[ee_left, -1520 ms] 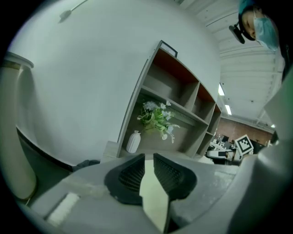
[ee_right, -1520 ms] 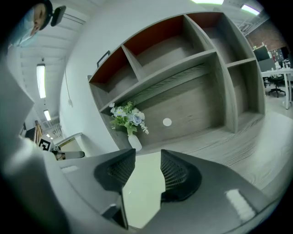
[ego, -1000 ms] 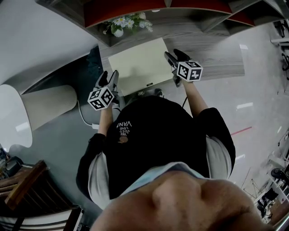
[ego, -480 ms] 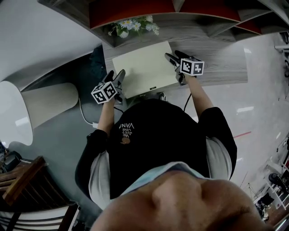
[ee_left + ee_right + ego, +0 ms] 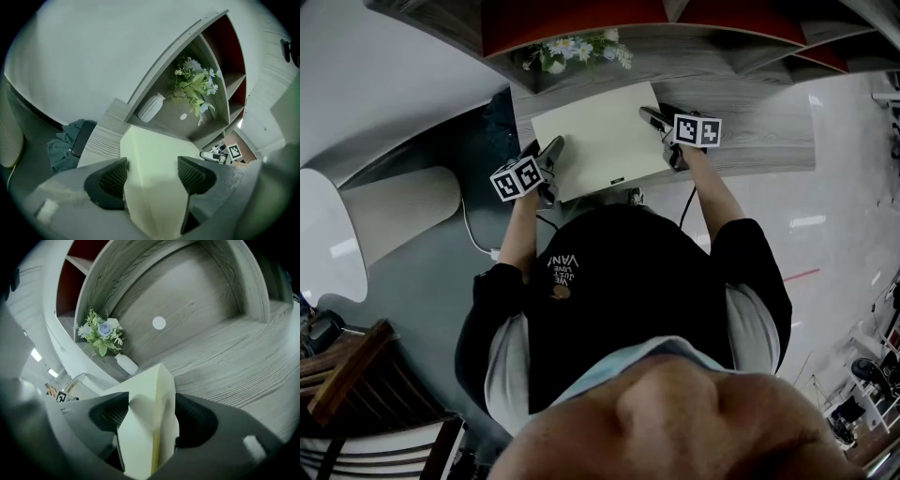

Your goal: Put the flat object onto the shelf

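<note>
We see the flat object [image 5: 598,141], a pale cream board, lying on the grey wood shelf [image 5: 750,131]. Its near edge sits close to the shelf's front edge. We have one tool at each side of it. The left hand-held gripper [image 5: 544,150] is at the board's left edge. The right hand-held gripper [image 5: 660,116] is at its right edge. Both have just been opening their jaws. The jaws now stand wide apart with the board's edge between them, and they do not squeeze it.

To the right of the board the shelf is plain wood with lots of room. A white vase [image 5: 151,108] with flowers [image 5: 577,49] stands at the back, close to the board's far left corner, so that side is tight. A red panel [image 5: 572,23] sits above the flowers. Past the left end of the shelf lies a dark green cloth [image 5: 63,145]. A round cream thing [image 5: 398,216] stands on the floor, well apart from the board.
</note>
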Demonstrator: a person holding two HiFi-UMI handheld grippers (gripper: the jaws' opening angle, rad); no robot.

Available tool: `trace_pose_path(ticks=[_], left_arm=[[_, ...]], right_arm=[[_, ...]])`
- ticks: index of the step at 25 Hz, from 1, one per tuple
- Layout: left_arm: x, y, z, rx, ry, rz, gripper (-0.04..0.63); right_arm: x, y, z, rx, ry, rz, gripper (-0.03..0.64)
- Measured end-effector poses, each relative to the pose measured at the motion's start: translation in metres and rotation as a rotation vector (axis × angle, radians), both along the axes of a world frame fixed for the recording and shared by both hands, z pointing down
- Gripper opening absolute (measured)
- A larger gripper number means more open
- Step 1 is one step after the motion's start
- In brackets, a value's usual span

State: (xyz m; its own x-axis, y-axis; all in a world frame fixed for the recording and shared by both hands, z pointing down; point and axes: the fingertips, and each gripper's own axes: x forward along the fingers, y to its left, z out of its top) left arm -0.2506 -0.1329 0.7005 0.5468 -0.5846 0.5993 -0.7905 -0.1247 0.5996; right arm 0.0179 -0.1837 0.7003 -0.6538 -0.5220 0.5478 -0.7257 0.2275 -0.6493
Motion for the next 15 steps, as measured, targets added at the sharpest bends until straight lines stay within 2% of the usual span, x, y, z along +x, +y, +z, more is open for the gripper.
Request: trace_pose_path(ticks=[11,15], left_arm=[[-0.006,-0.002,0.008,-0.028,-0.004,-0.026,0.310],[0.000,-0.006,-0.002,-0.005,0.011,-0.018,0.304]], right_arm=[[-0.003,0.004,0.002,0.006,-0.006,0.027,0.270],[0.001,0.009,0.001,0.010,0.007,0.054,0.262]])
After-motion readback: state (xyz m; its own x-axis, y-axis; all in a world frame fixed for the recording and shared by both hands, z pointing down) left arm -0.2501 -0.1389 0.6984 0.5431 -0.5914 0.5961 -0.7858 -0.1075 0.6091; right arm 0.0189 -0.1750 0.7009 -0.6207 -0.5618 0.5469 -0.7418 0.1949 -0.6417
